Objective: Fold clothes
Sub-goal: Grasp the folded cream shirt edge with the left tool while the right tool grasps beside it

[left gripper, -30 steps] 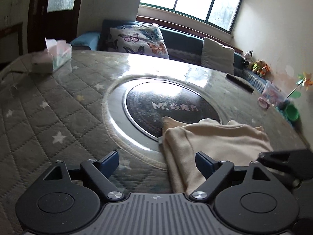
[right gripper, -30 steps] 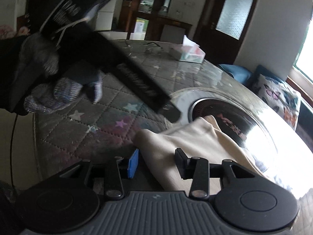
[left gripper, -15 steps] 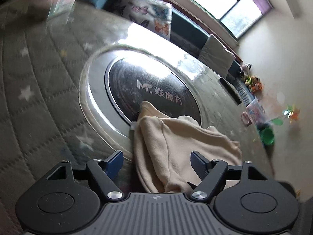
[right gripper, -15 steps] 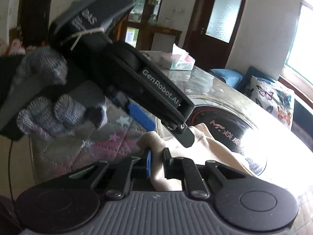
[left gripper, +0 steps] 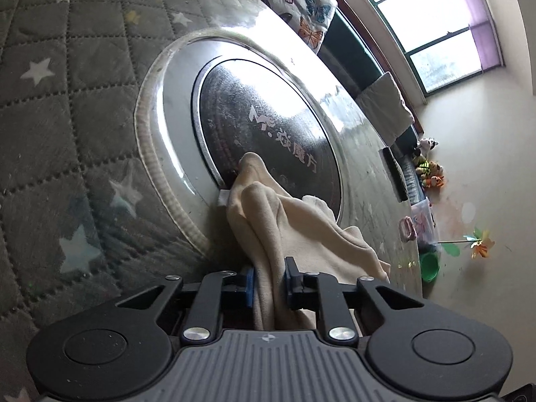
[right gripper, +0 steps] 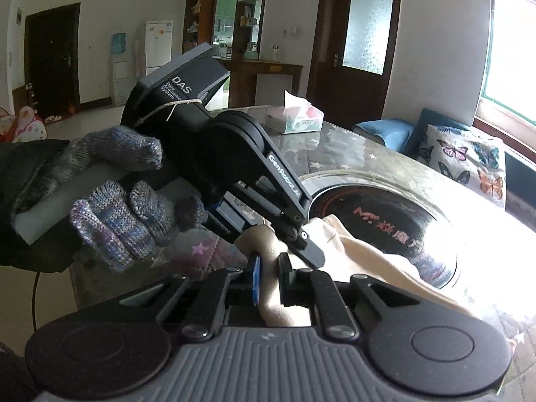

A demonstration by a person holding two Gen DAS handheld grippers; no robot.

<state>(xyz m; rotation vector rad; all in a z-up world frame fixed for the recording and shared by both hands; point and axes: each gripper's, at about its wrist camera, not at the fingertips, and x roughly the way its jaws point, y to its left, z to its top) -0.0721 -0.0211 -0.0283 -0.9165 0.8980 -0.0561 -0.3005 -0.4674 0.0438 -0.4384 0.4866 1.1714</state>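
Observation:
A cream garment [left gripper: 294,221] lies bunched on the round table, partly over the dark glass turntable [left gripper: 268,110]. My left gripper [left gripper: 269,279] is shut on a thick fold of its near edge. In the right wrist view the same garment [right gripper: 368,261] trails away to the right, and my right gripper [right gripper: 268,278] is shut on another fold of its near edge. The left gripper [right gripper: 294,234], held by a gloved hand [right gripper: 124,207], clamps the cloth just beyond the right gripper's fingertips.
The table has a quilted grey star-pattern cover [left gripper: 67,100] around the turntable. A tissue box [right gripper: 296,119] stands at the far side. A butterfly cushion [right gripper: 465,164] lies on the bench by the window. Small toys and a green cup [left gripper: 428,264] sit past the table edge.
Both grippers have closed on the garment's near edge; they were open a second ago. The left gripper has tilted and moved in beside the right one, bunching the cloth.

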